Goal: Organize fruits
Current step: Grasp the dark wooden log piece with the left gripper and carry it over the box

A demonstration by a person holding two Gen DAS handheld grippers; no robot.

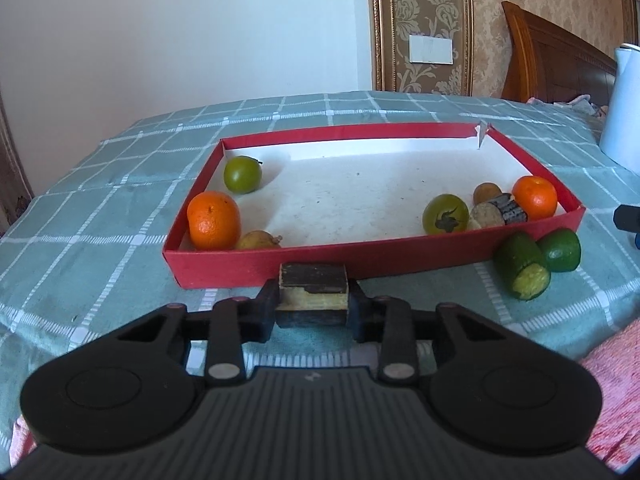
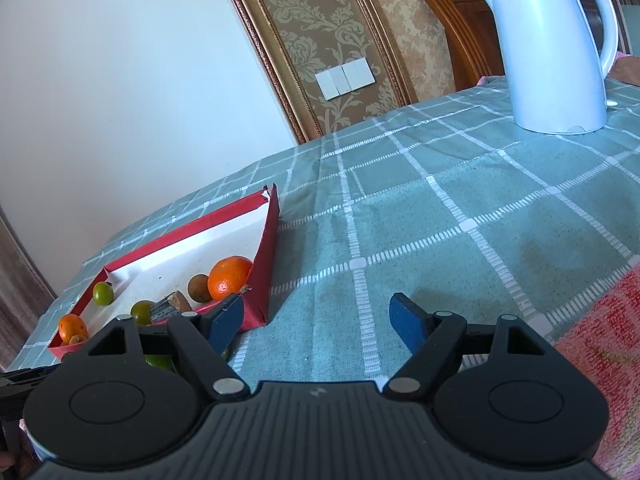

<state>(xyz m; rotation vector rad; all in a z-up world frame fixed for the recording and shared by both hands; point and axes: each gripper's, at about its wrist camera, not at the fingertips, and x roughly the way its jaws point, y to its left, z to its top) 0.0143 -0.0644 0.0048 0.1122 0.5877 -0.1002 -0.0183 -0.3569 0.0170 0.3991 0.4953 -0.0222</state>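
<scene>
Two left fingers [image 1: 267,312] clamp a dark block [image 1: 313,294] just short of the red box [image 1: 372,258] at twelve o'clock; the pick looks done, so next comes a lift over the near wall; right gripper [image 2: 316,322] hangs wide, empty; green pieces [image 1: 536,266] lie outside at two o'clock.
</scene>
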